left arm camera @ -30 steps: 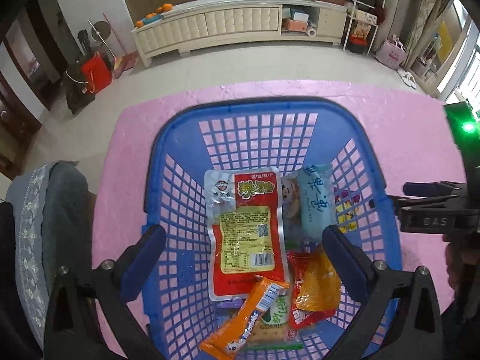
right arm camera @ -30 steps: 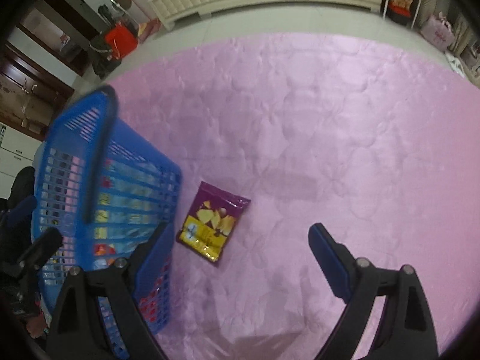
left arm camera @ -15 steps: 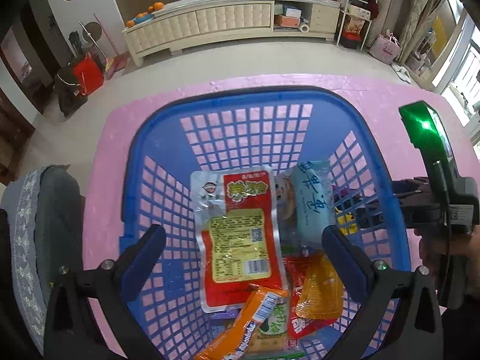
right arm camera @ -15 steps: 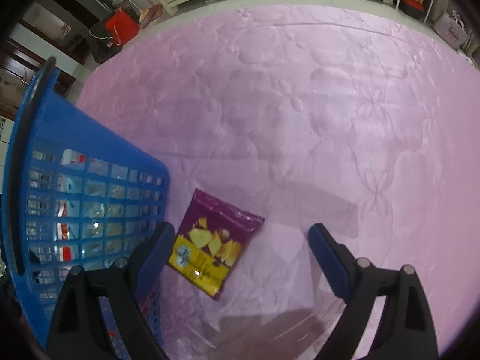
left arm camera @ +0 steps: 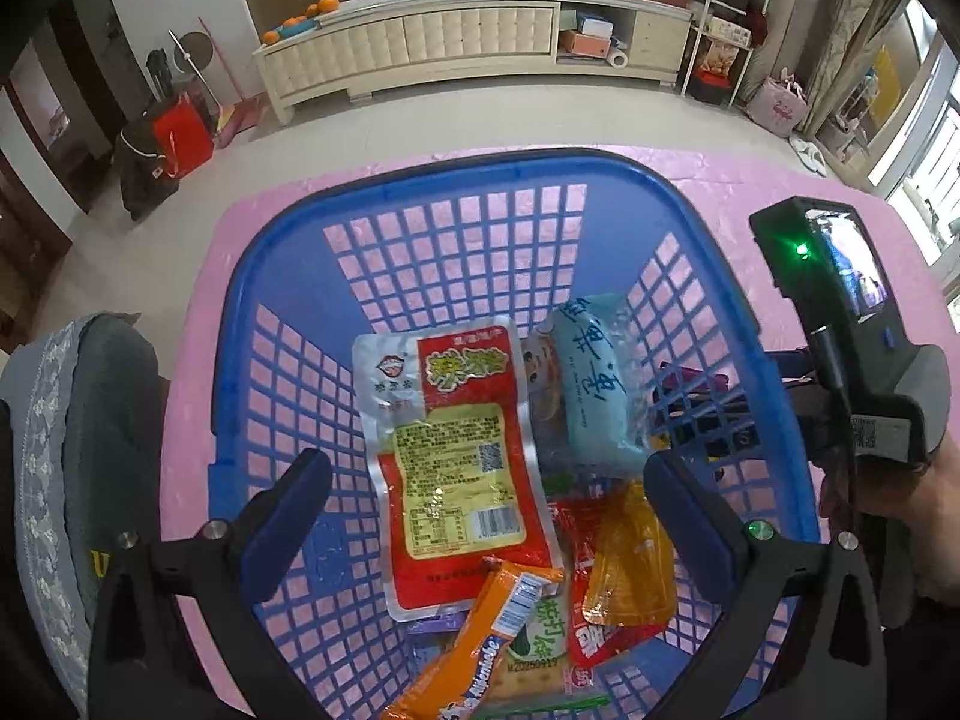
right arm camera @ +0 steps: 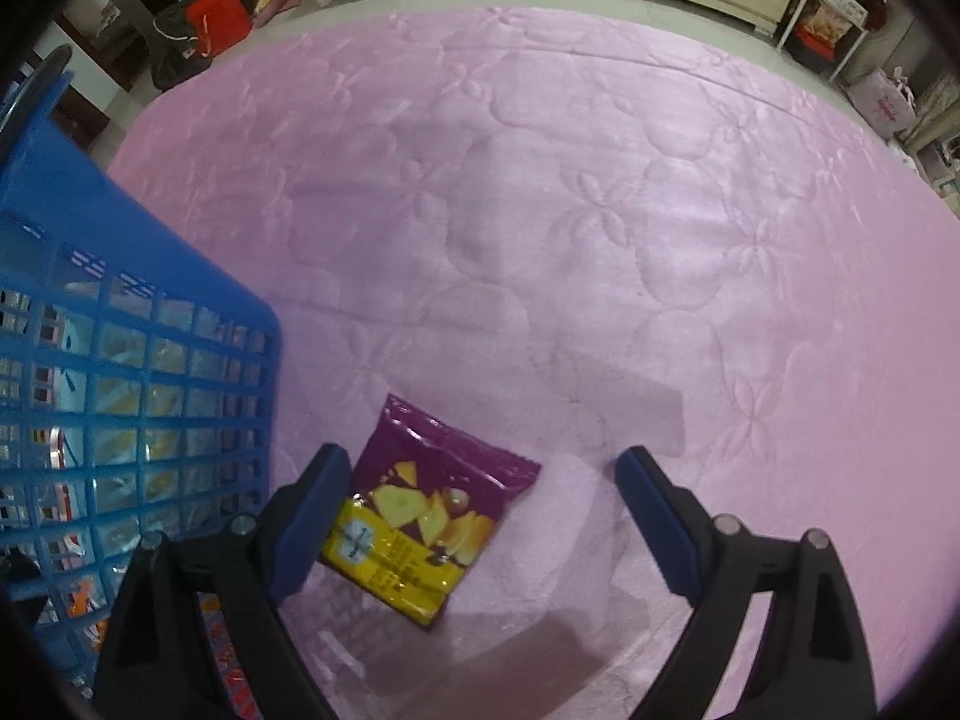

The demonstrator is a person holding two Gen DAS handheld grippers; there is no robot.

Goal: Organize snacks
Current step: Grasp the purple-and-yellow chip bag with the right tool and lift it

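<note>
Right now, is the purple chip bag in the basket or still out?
Out. The purple chip bag lies flat on the pink cloth beside the blue basket, between the fingers of the open right gripper.

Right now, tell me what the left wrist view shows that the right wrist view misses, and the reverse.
Only the left wrist view looks down into the blue basket at its contents: a red and silver pouch, a light blue pack, an orange stick pack, with the open left gripper above them. Only the right wrist view shows the purple chip bag clearly, lying on the pink mat beside the basket, between the fingers of the open right gripper. Both show the basket, mat and cream cabinet.
</note>
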